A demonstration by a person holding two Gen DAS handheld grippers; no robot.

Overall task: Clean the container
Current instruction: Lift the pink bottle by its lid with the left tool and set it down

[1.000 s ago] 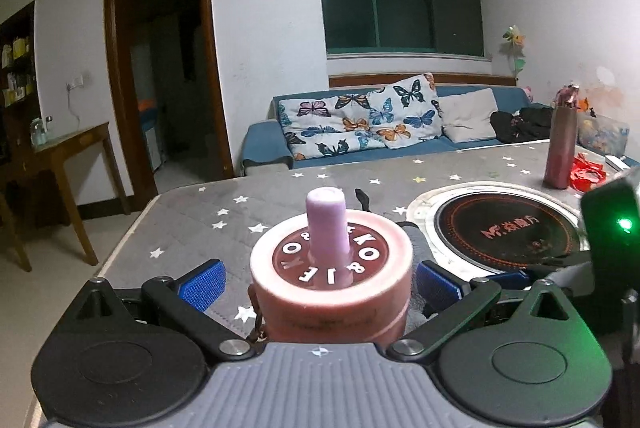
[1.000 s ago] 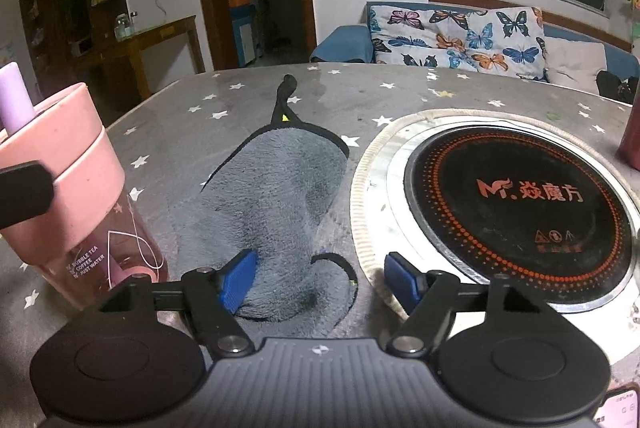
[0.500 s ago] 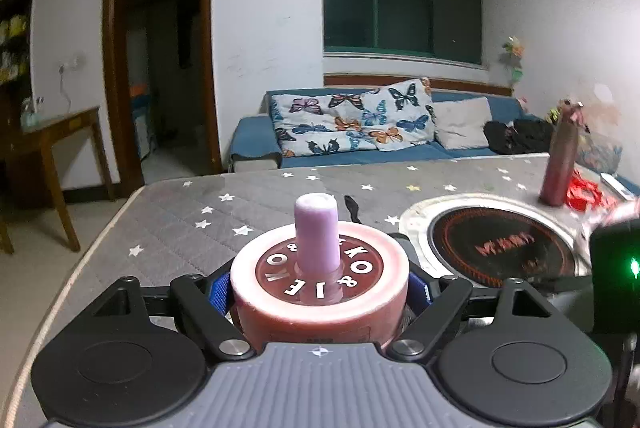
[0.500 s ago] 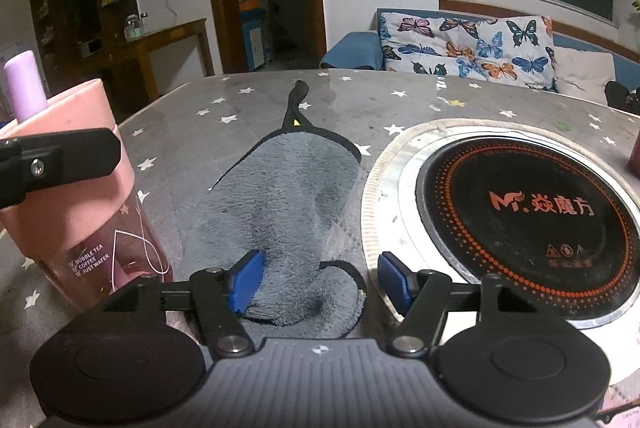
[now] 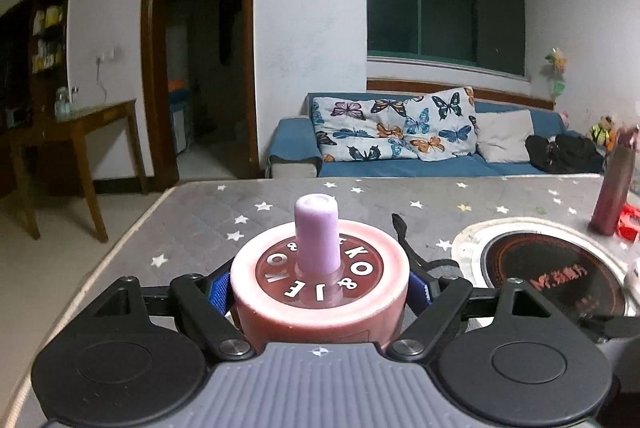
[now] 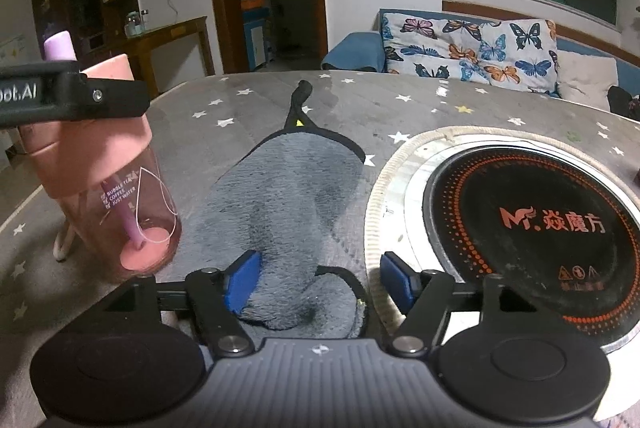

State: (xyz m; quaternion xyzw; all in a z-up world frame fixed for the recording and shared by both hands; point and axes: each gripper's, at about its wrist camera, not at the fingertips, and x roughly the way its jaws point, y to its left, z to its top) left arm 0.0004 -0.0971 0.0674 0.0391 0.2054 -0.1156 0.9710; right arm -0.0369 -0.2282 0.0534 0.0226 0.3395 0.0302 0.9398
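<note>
The one table (image 6: 400,100) fills both views, carrying one round cooktop (image 6: 532,220) at right. One grey cloth (image 6: 288,196) lies flat at centre of the right wrist view, likely waiting as the wiper. One pink cup (image 5: 320,280), the container, sits low centre in the left wrist view, clamped by the left gripper (image 5: 320,288) to steady it. The right gripper (image 6: 316,280) has just widened its jaws, straddling the cloth's near edge without pressing it.
</note>
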